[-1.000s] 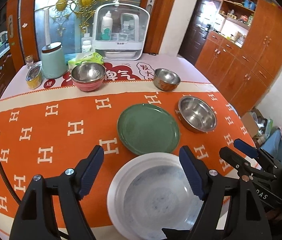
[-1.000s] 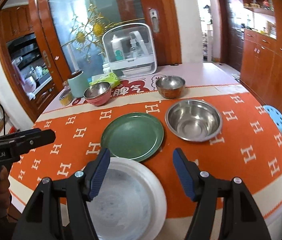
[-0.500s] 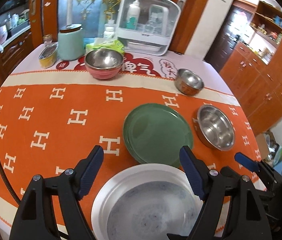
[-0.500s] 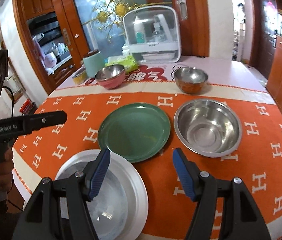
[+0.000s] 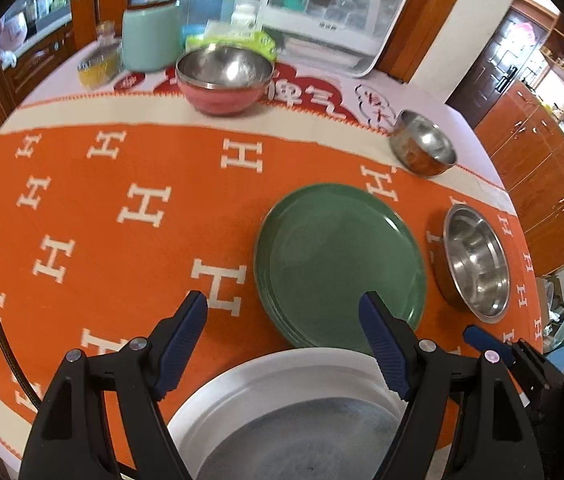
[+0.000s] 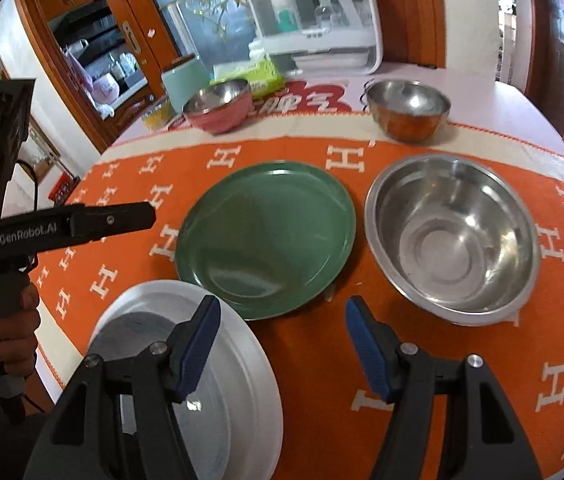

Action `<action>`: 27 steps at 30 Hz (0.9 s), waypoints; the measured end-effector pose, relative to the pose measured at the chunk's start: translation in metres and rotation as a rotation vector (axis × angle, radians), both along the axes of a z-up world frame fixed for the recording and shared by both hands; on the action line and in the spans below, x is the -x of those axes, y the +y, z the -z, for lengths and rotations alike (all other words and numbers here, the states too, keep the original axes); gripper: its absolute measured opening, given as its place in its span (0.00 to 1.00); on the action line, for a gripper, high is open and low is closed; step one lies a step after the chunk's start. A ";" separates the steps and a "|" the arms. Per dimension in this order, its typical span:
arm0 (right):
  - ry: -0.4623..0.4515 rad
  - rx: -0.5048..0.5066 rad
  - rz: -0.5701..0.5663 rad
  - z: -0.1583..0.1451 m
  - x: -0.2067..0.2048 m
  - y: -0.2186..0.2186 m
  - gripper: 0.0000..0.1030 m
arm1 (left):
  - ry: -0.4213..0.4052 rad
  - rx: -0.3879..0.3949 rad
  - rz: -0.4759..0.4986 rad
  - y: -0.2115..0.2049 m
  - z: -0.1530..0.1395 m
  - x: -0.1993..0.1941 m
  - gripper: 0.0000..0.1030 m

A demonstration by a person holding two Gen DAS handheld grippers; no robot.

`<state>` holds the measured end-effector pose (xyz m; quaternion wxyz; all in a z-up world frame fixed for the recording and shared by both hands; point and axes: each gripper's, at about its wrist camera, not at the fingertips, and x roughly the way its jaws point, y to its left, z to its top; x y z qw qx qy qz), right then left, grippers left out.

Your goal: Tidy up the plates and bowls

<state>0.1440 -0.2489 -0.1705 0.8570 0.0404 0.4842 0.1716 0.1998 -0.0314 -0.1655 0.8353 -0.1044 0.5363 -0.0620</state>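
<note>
both claws sit apart and empty – the white plate (image 5: 282, 412) is right under the left gripper (image 5: 283, 340), while the right gripper (image 6: 280, 342) has it off to its left, green plate (image 6: 266, 236) just beyond.

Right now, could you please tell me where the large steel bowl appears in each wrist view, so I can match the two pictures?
Left wrist view: the large steel bowl sits at the right edge, foreshortened, right of the green plate.
Right wrist view: the large steel bowl lies right of centre, seen from above, beyond the open right gripper.
Shared landmark: the green plate, immediately left of the bowl in both views.
</note>
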 end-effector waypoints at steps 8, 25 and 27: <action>0.046 -0.029 0.005 0.022 -0.015 -0.001 0.63 | 0.090 0.045 -0.028 0.003 0.031 -0.019 0.75; 0.103 -0.074 0.014 0.048 -0.039 -0.001 0.45 | 0.186 0.088 -0.012 -0.002 0.065 -0.040 0.71; 0.101 -0.079 0.020 0.049 -0.038 -0.003 0.43 | 0.188 0.091 -0.015 -0.003 0.066 -0.042 0.66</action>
